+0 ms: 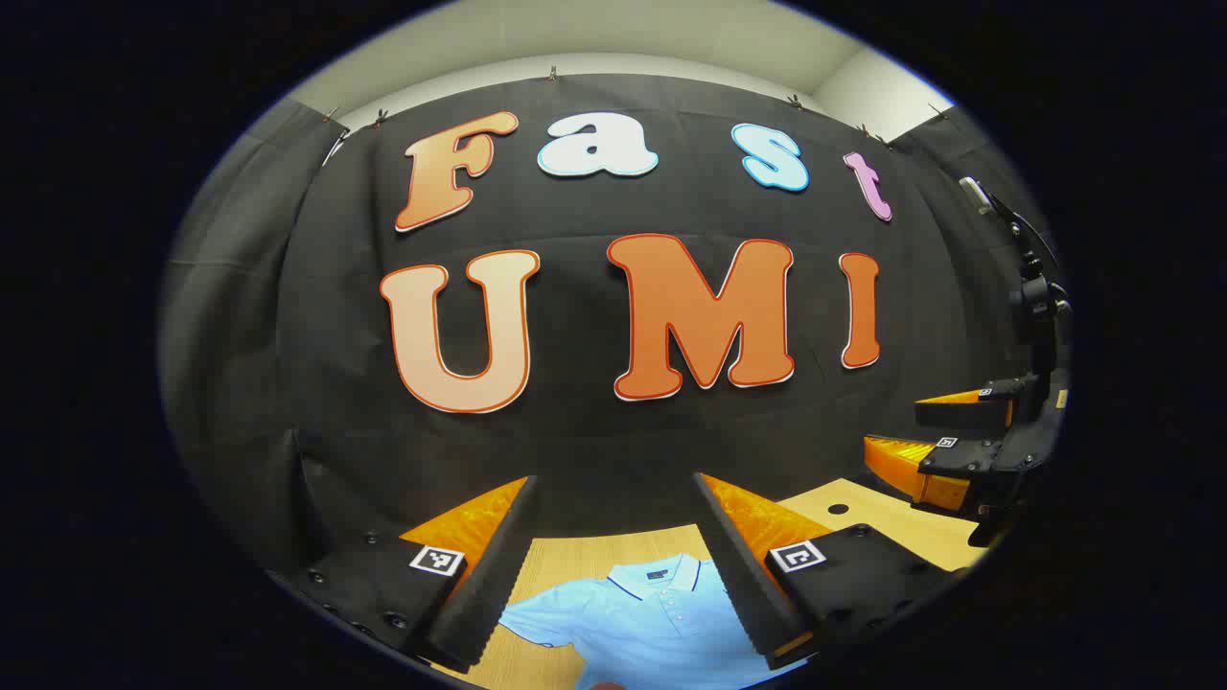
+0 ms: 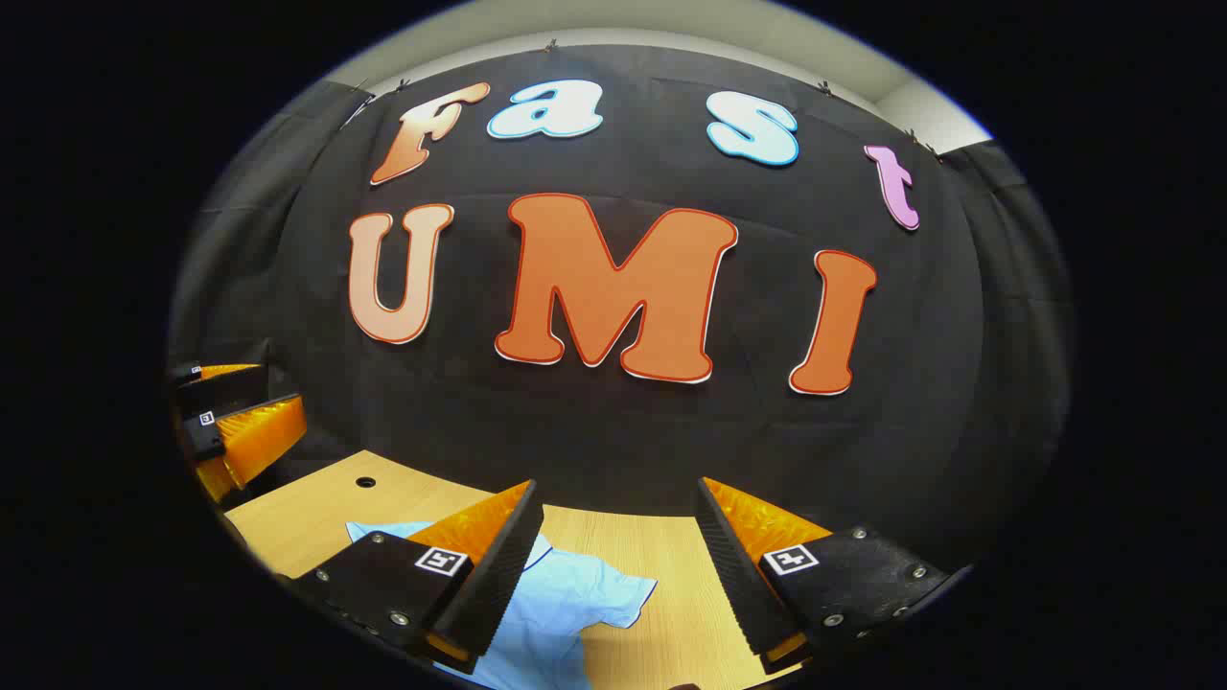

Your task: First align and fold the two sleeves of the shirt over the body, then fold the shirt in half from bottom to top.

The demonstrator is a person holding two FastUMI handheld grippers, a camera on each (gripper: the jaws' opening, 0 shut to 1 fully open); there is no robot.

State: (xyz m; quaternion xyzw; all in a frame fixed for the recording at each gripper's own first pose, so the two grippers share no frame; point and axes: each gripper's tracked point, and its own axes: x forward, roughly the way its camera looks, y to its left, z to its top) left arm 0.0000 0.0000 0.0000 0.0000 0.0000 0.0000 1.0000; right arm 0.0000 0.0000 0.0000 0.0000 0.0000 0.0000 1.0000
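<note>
Both grippers are held up above the wooden table (image 1: pixel 891 522), fingers spread apart, nothing clamped. Left gripper (image 1: pixel 613 565) is seen over the collar end of the light blue polo shirt (image 1: pixel 652 623), which is laid flat on the table. Right gripper (image 2: pixel 618 570) is seen over the shirt's (image 2: pixel 546 613) short sleeve (image 2: pixel 613 594), unfolded and spread out sideways on the wood

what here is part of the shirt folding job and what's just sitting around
Part of the job:
- light blue polo shirt, flat on the table, sleeves still spread out
- left tongs, open, above the collar
- right tongs, open, above one sleeve

Just there:
- wooden table, with a round hole in its top
- black cloth wall
</note>
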